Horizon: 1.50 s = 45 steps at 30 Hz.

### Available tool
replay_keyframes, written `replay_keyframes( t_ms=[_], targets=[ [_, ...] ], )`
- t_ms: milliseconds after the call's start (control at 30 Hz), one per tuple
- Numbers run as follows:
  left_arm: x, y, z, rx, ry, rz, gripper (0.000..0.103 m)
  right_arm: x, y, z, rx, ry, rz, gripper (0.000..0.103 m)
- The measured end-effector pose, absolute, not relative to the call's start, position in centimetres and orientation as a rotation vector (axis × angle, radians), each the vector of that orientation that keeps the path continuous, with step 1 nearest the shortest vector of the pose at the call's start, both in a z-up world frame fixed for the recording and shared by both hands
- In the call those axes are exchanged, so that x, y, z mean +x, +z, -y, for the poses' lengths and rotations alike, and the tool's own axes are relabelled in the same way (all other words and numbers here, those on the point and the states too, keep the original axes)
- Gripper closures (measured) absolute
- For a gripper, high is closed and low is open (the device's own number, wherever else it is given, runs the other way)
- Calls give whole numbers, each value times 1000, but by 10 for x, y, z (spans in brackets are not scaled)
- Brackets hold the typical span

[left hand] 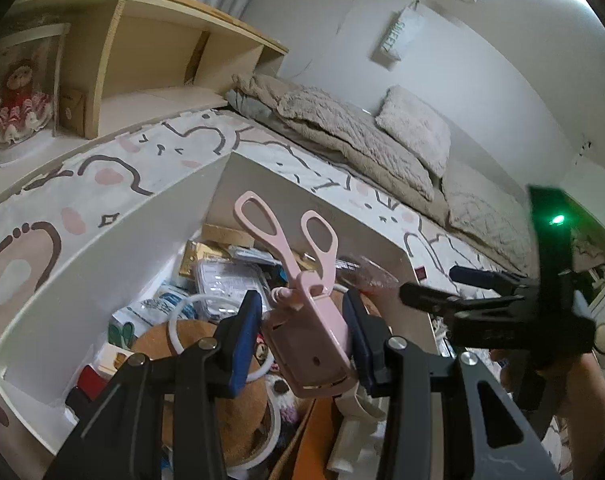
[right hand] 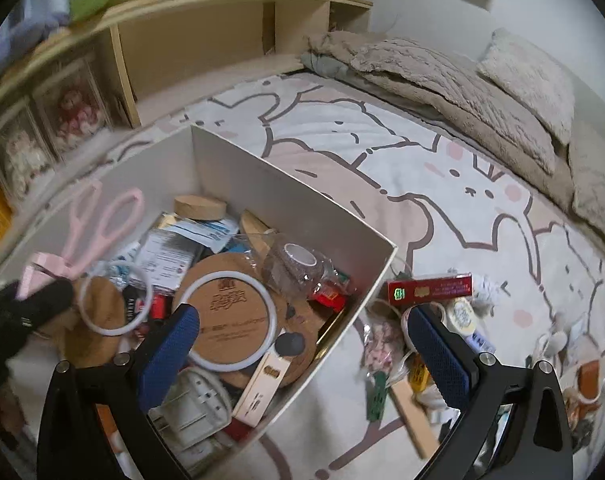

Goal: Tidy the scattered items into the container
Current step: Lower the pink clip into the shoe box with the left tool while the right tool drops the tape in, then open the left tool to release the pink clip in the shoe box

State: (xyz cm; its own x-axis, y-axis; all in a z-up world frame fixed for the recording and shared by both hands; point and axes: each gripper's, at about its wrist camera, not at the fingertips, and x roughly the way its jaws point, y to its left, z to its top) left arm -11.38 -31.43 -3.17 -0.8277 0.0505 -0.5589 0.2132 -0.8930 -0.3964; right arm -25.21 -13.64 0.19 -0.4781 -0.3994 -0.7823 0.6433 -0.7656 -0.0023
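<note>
Left gripper (left hand: pixel 302 336) clenches a pink plastic eyelash curler (left hand: pixel 302 300) above the white open-topped box (left hand: pixel 102 248), apparently for dropping in. Right gripper (right hand: pixel 302 344) gapes empty at the box's five-o'clock corner, likely heading for the bedspread's clutter.

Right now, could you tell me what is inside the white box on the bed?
The white box holds cork coasters, white rings, a clear-wrapped tape roll, a cork lid and packets. Whatever lies beneath that pile, including the box floor, is covered.
</note>
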Motion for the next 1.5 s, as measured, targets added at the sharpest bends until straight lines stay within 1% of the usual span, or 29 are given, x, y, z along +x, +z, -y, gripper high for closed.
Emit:
replay_keyframes(
  t_ms=[167,533,833,967,1267,1433,1467,1500],
  targets=[
    [-117,-35,303,934,-2854,-680,61,-237,15,119,1040,-2230,-337,0],
    [-113,-36,276,1008,-2899,-645,61,-206,29,64,1022,-2174,-113,0],
    [-98,-34,253,1083,-2941,-634,61,-175,25,6,1029,-2183,-32,0],
    [-92,-32,238,1138,-2951,-553,61,-163,22,-17,1042,-2191,5,0],
    [-84,-33,206,1285,-2926,-247,61,-145,12,-63,1069,-2232,55,0],
    [-89,-38,198,1368,-2881,-160,61,-140,7,-80,1080,-2241,88,0],
    [-88,-39,197,1371,-2865,-144,60,-139,7,-83,1081,-2241,96,0],
    [-87,-40,196,1368,-2852,-133,54,-137,7,-86,1083,-2237,106,0]
  ],
)
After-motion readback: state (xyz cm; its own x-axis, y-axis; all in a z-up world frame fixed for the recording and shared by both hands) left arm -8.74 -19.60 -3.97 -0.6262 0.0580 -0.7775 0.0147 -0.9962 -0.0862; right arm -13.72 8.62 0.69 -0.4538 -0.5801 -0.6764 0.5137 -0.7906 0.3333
